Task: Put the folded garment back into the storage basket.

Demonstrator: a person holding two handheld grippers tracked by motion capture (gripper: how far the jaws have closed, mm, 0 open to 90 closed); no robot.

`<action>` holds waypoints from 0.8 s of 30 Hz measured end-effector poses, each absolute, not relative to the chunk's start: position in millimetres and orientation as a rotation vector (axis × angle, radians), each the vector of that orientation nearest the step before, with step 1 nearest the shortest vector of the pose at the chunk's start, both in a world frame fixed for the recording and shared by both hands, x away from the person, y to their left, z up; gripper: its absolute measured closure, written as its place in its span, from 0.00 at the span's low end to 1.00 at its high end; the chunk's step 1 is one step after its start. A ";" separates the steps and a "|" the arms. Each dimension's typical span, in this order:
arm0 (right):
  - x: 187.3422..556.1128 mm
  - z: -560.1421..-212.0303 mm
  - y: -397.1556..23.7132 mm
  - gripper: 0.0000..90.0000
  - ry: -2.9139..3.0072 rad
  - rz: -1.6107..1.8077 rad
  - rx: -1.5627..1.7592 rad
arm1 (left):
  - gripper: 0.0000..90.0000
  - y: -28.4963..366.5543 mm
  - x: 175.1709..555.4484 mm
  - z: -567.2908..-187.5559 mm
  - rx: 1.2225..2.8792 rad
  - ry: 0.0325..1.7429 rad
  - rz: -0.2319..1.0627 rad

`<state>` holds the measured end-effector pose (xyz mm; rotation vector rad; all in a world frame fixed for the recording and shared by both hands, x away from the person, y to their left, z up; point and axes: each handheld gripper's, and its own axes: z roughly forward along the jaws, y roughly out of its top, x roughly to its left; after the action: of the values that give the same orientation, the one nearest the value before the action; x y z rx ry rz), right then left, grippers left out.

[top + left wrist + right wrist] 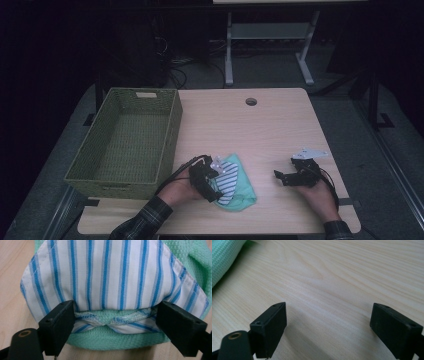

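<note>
Striped cloth (110, 272), folded over green cloth (185, 255), sits between spread left tongs (116, 315) ready for pinching, while right tongs (328, 322) hover spread above bare desk (337, 277).

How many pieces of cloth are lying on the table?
2, stacked. A blue-striped white cloth lies on a mint green cloth, near the table's front edge, right of the basket. More could be hidden in the bundle.

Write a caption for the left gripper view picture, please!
Left gripper with its jaws either side of a folded blue-striped cloth lying on green cloth.
</note>
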<state>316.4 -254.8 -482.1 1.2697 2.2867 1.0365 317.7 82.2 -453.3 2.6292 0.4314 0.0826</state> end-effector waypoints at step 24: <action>316.9 -482.6 -252.2 0.14 2.273 0.994 1.270 | 0.82 88.2 330.0 -445.8 2.589 0.476 0.036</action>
<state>316.9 -252.2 -482.6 1.2700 2.2731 0.9943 330.0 88.2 -445.8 2.5893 0.4760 0.0363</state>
